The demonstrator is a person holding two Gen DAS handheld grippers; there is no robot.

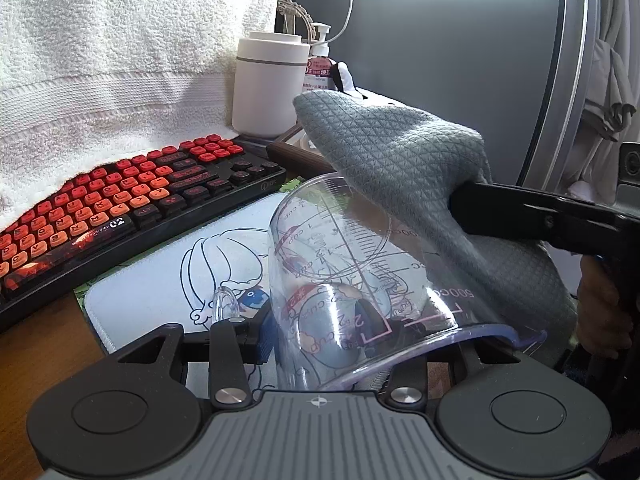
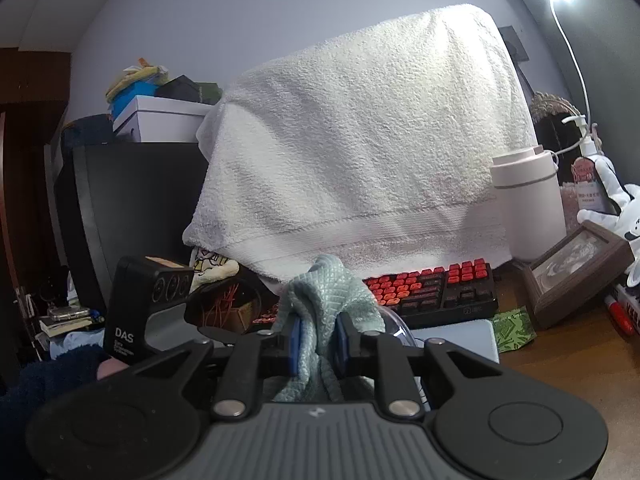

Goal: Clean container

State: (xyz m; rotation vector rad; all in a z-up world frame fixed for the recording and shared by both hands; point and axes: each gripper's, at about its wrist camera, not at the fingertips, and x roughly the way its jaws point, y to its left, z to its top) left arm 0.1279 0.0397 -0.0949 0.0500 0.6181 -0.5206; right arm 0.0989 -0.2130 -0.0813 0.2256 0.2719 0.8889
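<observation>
The left tongs (image 1: pixel 320 344) are clamped on a clear measuring cup (image 1: pixel 344 280), tilted above a printed mat (image 1: pixel 160 292). A grey cloth (image 2: pixel 324 304), pinched in the right tongs (image 2: pixel 318 344), is draped over the cup's upper end. A keyboard (image 1: pixel 120 216) lies beyond.

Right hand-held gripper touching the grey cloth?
Touching. Right wrist view: the right hand-held gripper has both blue pads clamped on the grey cloth, which bunches between them.
</observation>
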